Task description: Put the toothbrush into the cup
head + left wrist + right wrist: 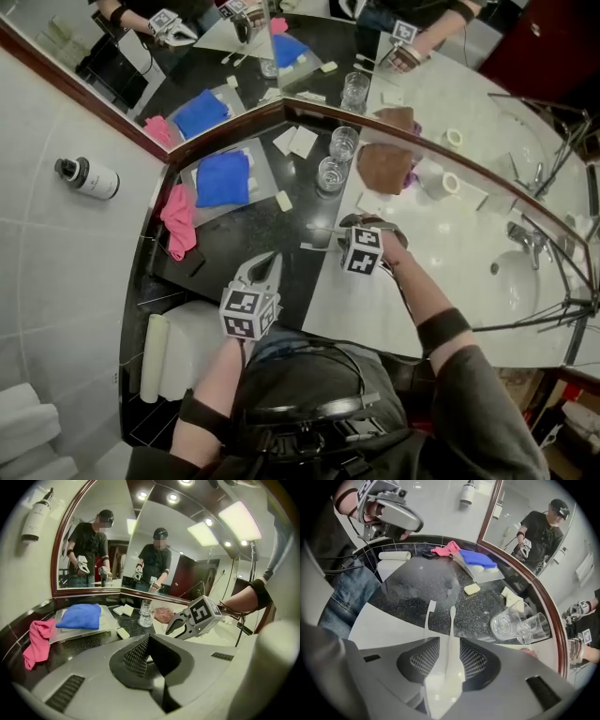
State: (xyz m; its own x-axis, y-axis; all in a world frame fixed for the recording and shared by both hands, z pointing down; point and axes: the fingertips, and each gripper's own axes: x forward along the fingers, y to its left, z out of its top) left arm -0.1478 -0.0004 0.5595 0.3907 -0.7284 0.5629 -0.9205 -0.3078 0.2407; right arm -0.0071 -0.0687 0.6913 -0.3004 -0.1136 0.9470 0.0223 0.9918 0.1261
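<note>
Two white toothbrushes lie side by side where the black counter meets the white one. One toothbrush [450, 637] runs up between the jaws of my right gripper [443, 641], which stand open around it, with a gap showing on its left side. The other toothbrush [429, 615] lies just left of it. Two clear glass cups [344, 142] [331, 174] stand by the mirror, beyond the right gripper [354, 228]. In the right gripper view the cups [506, 623] are to the right. My left gripper [267, 264] hovers nearer me, shut and empty, its tips [149, 641] together.
A blue cloth [222, 178] rests on a grey tray, a pink cloth [177, 220] beside it. Soap bars [284, 201] and a brown cloth [384, 167] lie near the cups. The sink [520, 281] and faucet [527, 242] are at right. A rolled towel [153, 356] lies at front left.
</note>
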